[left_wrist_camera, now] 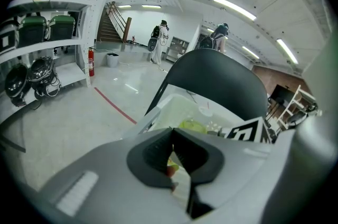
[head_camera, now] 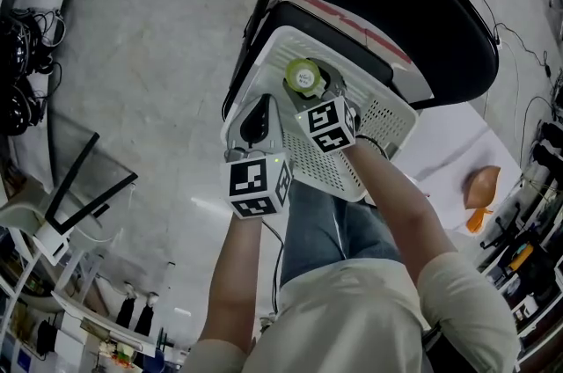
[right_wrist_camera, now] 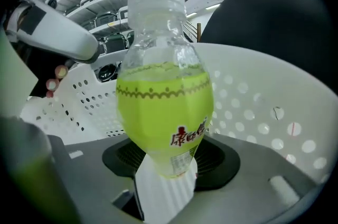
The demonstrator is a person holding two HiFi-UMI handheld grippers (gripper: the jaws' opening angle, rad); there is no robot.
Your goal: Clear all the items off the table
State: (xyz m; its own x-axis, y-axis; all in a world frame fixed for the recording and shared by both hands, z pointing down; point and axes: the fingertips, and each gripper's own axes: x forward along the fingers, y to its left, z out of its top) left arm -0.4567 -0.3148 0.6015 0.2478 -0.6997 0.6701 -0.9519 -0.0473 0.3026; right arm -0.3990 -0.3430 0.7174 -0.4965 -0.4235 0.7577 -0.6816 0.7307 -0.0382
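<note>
Now your right gripper (right_wrist_camera: 171, 165) pinches the green drink bottle (right_wrist_camera: 163, 106) at its base, cap at 12 o'clock, over the white perforated basket (head_camera: 387, 120) on the black chair (head_camera: 387, 2). Your left gripper (left_wrist_camera: 172, 136), at the bottle's 8 o'clock in the head view, has its jaws pressed together.

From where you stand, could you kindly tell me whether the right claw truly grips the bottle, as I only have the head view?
Observer: Yes. In the right gripper view the right claw is clamped on the lower body of the bottle.
Operator: Thank you. How full is it?
Observer: Yellow-green drink reaches its shoulder.
Operator: And what is behind it?
Observer: The perforated wall of the basket rises close behind, so the bottle seems partly inside.
</note>
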